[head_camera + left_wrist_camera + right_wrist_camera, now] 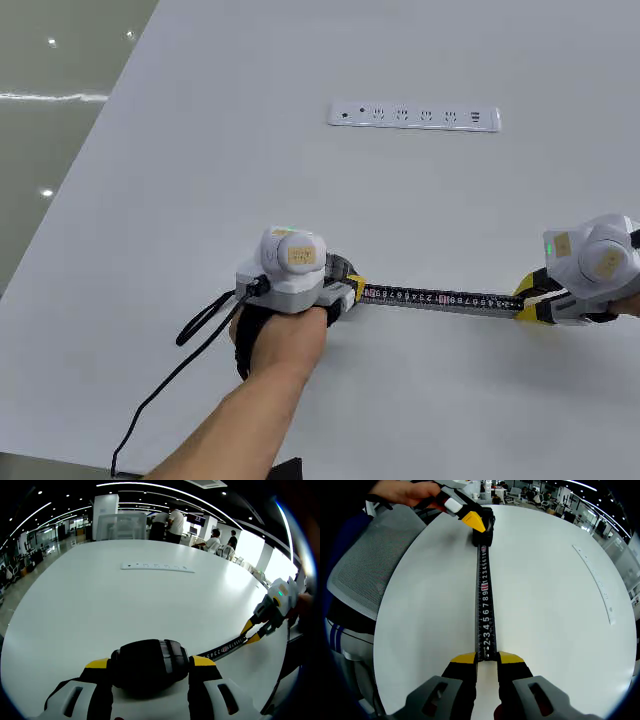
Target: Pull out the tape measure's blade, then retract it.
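A black tape measure case sits on the white table, clamped between the yellow-tipped fingers of my left gripper. In the head view that left gripper is near the table's front, with the case partly hidden under it. The dark numbered blade runs out flat to the right. My right gripper is shut on the blade's end. In the right gripper view the blade stretches from the right gripper to the far case.
A white power strip lies flat at the back of the table. A black cable trails from the left gripper toward the front edge. A grey mesh chair stands beside the table. Several people stand far off.
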Demonstrator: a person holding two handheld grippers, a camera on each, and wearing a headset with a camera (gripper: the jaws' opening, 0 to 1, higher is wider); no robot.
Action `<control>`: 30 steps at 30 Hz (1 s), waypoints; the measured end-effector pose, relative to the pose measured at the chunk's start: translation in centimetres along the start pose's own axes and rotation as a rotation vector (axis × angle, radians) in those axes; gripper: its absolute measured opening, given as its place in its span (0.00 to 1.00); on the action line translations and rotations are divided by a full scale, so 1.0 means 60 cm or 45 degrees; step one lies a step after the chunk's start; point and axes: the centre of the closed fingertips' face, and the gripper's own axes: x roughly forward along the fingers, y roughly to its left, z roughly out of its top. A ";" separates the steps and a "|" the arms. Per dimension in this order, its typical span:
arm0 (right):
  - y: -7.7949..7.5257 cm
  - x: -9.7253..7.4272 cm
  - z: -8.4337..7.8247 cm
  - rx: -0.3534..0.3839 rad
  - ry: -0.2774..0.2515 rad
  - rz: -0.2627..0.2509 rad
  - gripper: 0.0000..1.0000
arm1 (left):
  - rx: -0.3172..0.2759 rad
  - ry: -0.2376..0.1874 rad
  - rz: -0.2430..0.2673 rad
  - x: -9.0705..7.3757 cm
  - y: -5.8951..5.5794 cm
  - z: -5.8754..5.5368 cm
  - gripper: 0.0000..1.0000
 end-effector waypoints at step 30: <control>0.003 0.024 0.050 0.020 -0.040 0.058 0.11 | 0.011 -0.004 -0.015 0.001 0.000 0.000 0.57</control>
